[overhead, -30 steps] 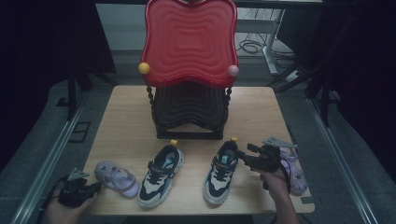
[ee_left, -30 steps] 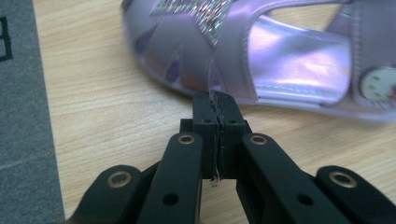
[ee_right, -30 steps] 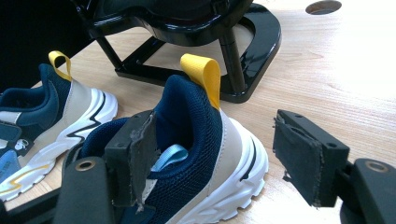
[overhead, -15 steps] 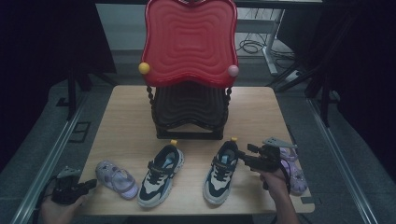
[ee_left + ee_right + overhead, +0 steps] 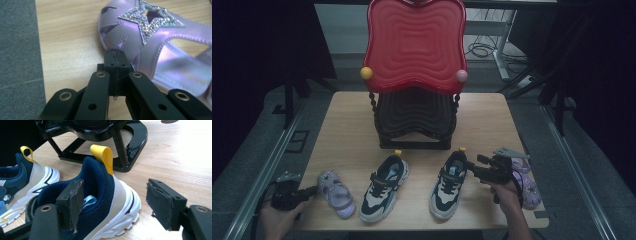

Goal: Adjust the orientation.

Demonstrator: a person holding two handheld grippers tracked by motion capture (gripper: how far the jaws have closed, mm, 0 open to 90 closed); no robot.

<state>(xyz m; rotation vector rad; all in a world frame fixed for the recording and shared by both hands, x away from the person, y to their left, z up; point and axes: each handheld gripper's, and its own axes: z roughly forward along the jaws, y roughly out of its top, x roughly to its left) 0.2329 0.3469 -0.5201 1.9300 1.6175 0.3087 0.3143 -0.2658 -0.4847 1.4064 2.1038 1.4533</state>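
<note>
Right gripper (image 5: pixel 473 165) with jaws spread around the heel of the right sneaker (image 5: pixel 448 182) near the desk (image 5: pixel 347 115) front edge, left gripper (image 5: pixel 116 58) pressed together, empty, tips just beside the purple sandal (image 5: pixel 160 42) at the front left corner, star decoration visible in the left gripper view.

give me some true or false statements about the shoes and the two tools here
1. The right tool is open around the heel of the right sneaker. True.
2. The left tool is wide open. False: its jaws are shut, tips at the purple sandal.
3. Both sneakers have yellow heel loops. True, as on the left sneaker.
4. The sneakers sit on the red chair. False: they lie on the table in front of it.
5. A second purple sandal lies at the table's right edge. True.
</note>
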